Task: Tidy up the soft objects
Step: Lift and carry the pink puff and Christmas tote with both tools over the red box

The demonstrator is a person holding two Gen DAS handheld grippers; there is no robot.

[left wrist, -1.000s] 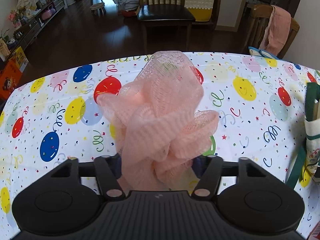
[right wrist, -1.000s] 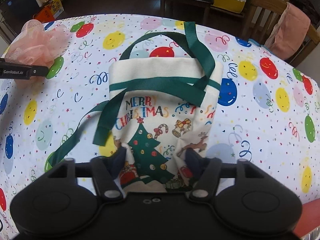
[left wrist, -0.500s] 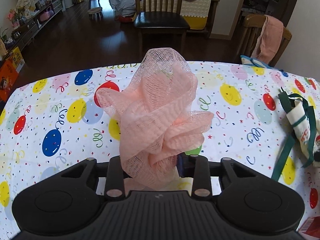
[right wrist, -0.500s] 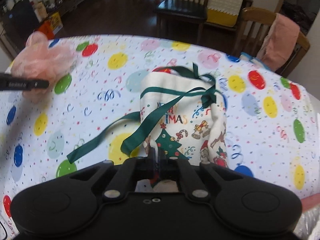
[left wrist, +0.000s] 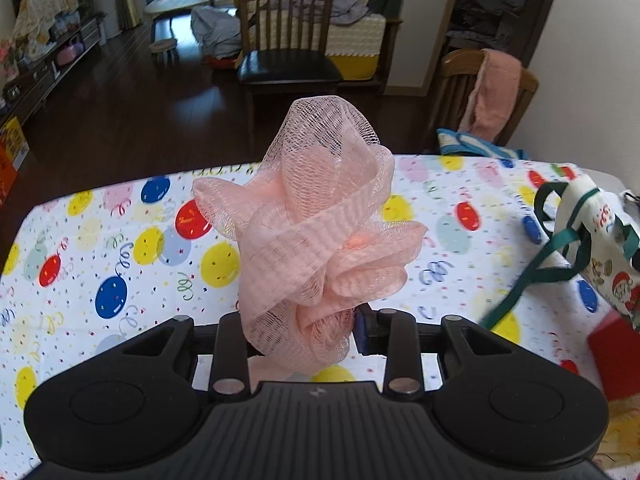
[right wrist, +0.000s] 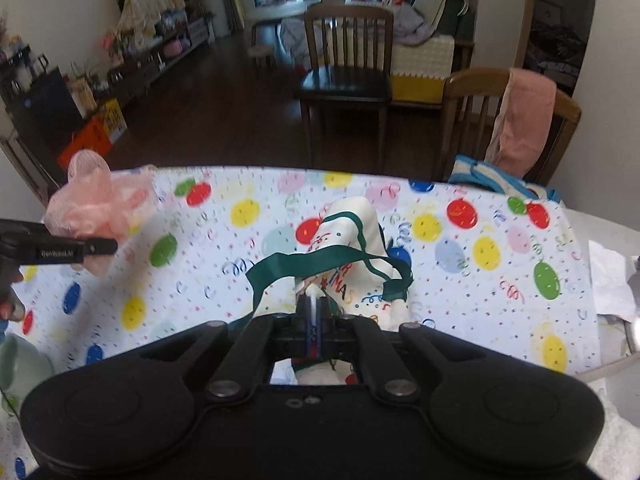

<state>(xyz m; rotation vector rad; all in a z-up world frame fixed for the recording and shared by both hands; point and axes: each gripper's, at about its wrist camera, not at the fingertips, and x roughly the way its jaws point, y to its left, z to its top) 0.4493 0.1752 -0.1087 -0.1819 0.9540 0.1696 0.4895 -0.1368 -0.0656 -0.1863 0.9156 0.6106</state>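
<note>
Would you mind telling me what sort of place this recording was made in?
Most likely a home's dining and living area: a table under a balloon-print tablecloth, wooden dining chairs around it, and a sofa with throws beyond the dark wood floor.

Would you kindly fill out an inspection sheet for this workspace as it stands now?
Surface: table under a balloon-print cloth.
Job's things: pink mesh sponge and Christmas tote bag, each pinched.
Clutter: red box by the near right edge; striped cloth at the far edge.
Grippers: left gripper shut on the sponge; right gripper shut on the bag's fabric.
Cables: nothing seen.
Surroundings: wooden chairs, one with a pink towel; dark floor.
</note>
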